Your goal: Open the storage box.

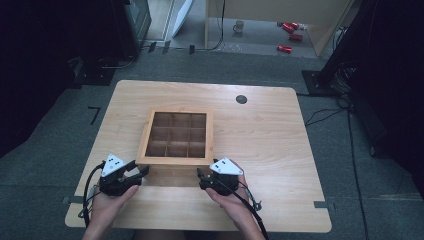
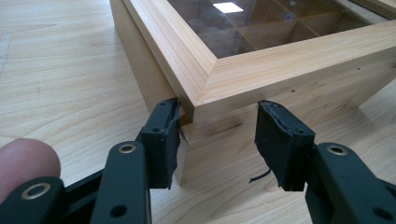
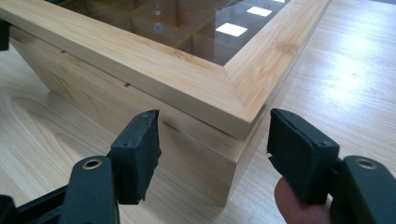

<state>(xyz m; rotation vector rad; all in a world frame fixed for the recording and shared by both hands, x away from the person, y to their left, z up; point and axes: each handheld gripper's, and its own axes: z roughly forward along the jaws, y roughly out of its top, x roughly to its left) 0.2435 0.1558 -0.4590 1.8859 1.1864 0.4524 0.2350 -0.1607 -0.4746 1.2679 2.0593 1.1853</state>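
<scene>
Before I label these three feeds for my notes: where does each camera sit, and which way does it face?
High view: above the person's side, looking forward and down on the table; forearms, left gripper, right gripper.
Left gripper view: rides that gripper, facing a near corner of the wooden box; a fingertip shows.
Right gripper view: rides that gripper, facing the other near corner; a fingertip.
Shared: the glass-lidded box.

Pale wooden box with glass grid lid [image 1: 175,134] showing light grain; light wood-grain desk [image 1: 260,135] showing streaks; black claws, left [image 1: 141,172] and right [image 1: 200,176], carrying white dotted plates.
</scene>
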